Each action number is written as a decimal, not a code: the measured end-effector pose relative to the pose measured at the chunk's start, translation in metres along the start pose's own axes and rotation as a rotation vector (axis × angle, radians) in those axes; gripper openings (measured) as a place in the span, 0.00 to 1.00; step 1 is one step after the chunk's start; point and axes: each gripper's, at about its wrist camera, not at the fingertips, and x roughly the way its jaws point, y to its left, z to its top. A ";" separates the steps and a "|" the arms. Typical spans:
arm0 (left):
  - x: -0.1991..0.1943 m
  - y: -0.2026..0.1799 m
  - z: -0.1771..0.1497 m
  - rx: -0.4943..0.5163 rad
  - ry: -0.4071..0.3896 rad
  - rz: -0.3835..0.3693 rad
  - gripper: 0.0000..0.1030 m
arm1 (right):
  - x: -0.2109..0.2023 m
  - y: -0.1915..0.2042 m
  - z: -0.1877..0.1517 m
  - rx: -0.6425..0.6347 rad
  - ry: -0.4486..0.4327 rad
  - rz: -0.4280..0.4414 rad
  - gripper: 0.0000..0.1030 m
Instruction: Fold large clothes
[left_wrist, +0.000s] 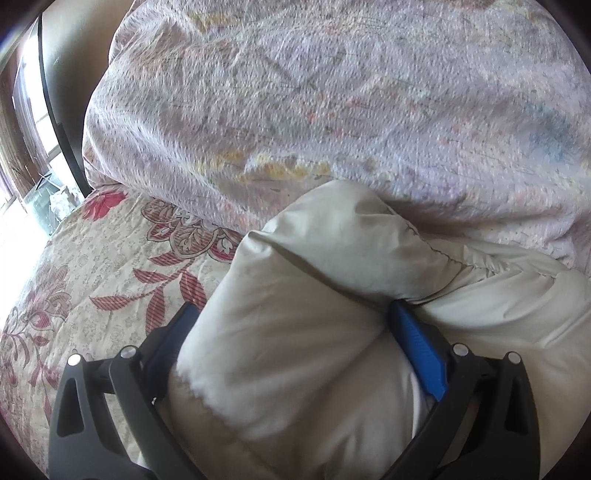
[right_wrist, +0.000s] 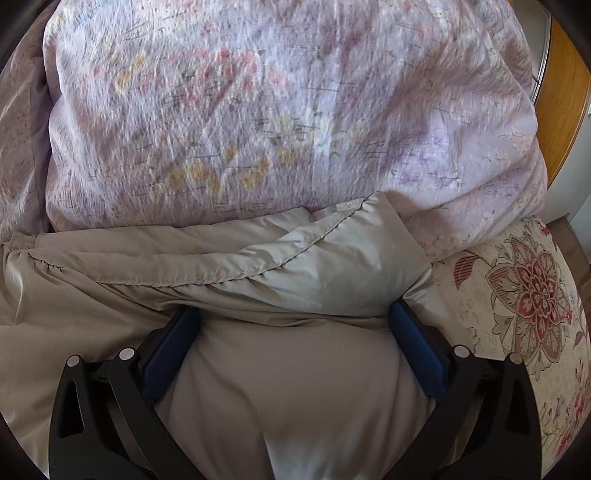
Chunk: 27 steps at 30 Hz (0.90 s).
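Left wrist view: a bulky lilac quilt with a faded flower print (left_wrist: 332, 103) fills the upper frame and lies heaped directly behind the work, blocking any sight of what is past it. Beneath everything is a cream bedspread printed with red flowers and leaves (left_wrist: 92, 273), bare at the left; a bright window (left_wrist: 33, 122) shows at the far left edge. The task item, a padded beige garment of smooth shiny cloth (left_wrist: 303, 332), lies on the bedspread with its far edge touching the quilt. The left gripper (left_wrist: 291, 314) has its blue-padded fingers (left_wrist: 417, 347) spread wide, a thick fold of the garment bulging between them. Right wrist view: the same garment (right_wrist: 221, 254) runs with its long axis left to right across the frame, a stitched seam following that line, its end pointing toward the bare bedspread (right_wrist: 517, 295) at right. The right gripper (right_wrist: 295, 314) is likewise spread wide around a thick wad of the garment. A wooden panel (right_wrist: 565, 92) stands at the upper right.
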 end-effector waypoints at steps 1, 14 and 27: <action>0.001 0.002 0.001 -0.006 0.004 -0.008 0.98 | 0.001 0.000 0.000 0.004 0.001 0.005 0.99; 0.021 0.023 0.003 -0.044 0.028 -0.054 0.98 | 0.008 -0.014 0.008 0.023 0.007 0.025 0.99; 0.023 0.047 -0.002 -0.115 0.005 -0.091 0.98 | -0.002 -0.016 0.002 0.054 -0.030 -0.001 0.99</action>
